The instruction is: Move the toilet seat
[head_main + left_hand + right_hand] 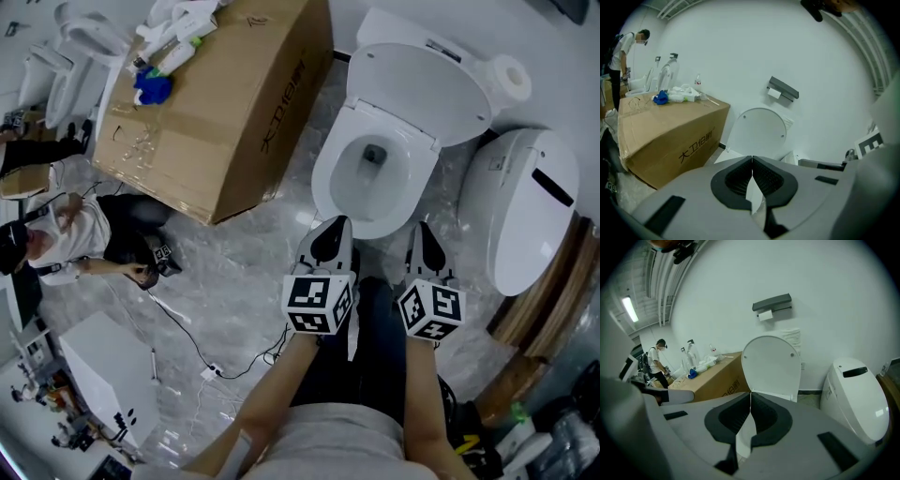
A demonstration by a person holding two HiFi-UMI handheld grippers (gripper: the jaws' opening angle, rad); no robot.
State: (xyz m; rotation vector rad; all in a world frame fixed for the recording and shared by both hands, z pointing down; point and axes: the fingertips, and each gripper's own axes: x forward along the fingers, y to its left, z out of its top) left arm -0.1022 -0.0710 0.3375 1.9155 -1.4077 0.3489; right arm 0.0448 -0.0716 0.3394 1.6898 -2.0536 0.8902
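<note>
**Hovering shut grippers in front of a raised toilet seat**

Standing here, I am watching a person holding both grippers side by side over the grey marbled floor, just short of the front rim of the toilet. The left gripper is pointing at the front left of the bowl. Its jaws are pressing together with nothing between them, as its own view shows. The right gripper is pointing at the front right of the bowl. Its jaws are likewise meeting tip to tip and carrying nothing. Neither is touching the toilet as far as I can make out.

The seat is standing raised at the back of the bowl, leaning toward the tank. From the right gripper view it is showing as a solid white oval with two small bumpers near its top. The bowl below it is lying open.

A paper roll is sitting on the tank's right end. A paper holder is hanging on the wall above the toilet. A second white toilet with its cover down is standing just right of the first. To the left, a big cardboard box is resting on the floor, with bottles and a blue thing lying at its far corner. Another person is working beyond the box, and a thin cable is trailing across the floor.
</note>
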